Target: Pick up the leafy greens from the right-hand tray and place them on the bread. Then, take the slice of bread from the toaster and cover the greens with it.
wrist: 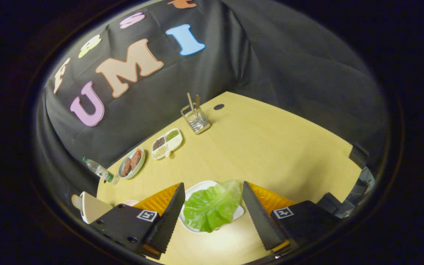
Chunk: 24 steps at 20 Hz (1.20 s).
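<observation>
The gripper (pixel 212 217) is hanging above the surface (pixel 270 147) with its two fingers (pixel 169 215) spread wide and holding nothing — the gap between them is broader than the leaf it frames. The leafy greens (pixel 212 207) are lying directly between the fingers, on a white tray (pixel 200 186) that is sitting on the surface, and neither finger appears to be touching the leaf.

Judged from this arrangement, the first step is in hand: the approach to the greens, with the grasp not yet made. The next move is calling for a descent until the finger pads are flanking the leaf, then a closure gentle enough to pinch it without dragging the tray.

The leaf is showing bright green, broad and crinkled, with a pale rib, and it is overhanging the tray's rim on the near side — it will probably fold when pinched.

Beyond the fingers, a plate with brownish patties (pixel 132 163), a divided dish (pixel 166 142), a plastic bottle (pixel 98 170) and a clear holder (pixel 196 119) with sticks are standing well apart from the greens. A pale object beside the left finger may be the toaster; this cannot be told.
</observation>
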Each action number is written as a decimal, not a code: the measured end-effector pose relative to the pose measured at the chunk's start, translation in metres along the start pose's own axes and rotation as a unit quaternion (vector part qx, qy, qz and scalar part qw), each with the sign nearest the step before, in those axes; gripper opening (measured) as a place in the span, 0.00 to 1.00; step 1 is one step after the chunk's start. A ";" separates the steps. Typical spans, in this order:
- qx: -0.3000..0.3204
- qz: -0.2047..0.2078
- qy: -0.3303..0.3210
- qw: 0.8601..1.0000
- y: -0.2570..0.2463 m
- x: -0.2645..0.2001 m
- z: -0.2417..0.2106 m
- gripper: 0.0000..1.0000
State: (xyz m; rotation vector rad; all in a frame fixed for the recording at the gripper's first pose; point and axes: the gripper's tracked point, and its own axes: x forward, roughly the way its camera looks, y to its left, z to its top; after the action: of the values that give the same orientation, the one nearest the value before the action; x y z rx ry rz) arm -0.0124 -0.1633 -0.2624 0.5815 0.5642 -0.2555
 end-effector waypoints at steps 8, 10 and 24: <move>0.029 0.037 0.033 0.998 -0.019 0.053 -0.015 0.94; 0.033 0.049 0.036 0.998 -0.015 0.061 -0.018 0.91; 0.059 0.065 0.050 0.995 -0.019 0.080 -0.044 0.44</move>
State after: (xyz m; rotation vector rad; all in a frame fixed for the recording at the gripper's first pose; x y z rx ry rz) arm 0.0273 -0.1584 -0.3470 0.7462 0.6082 -0.1371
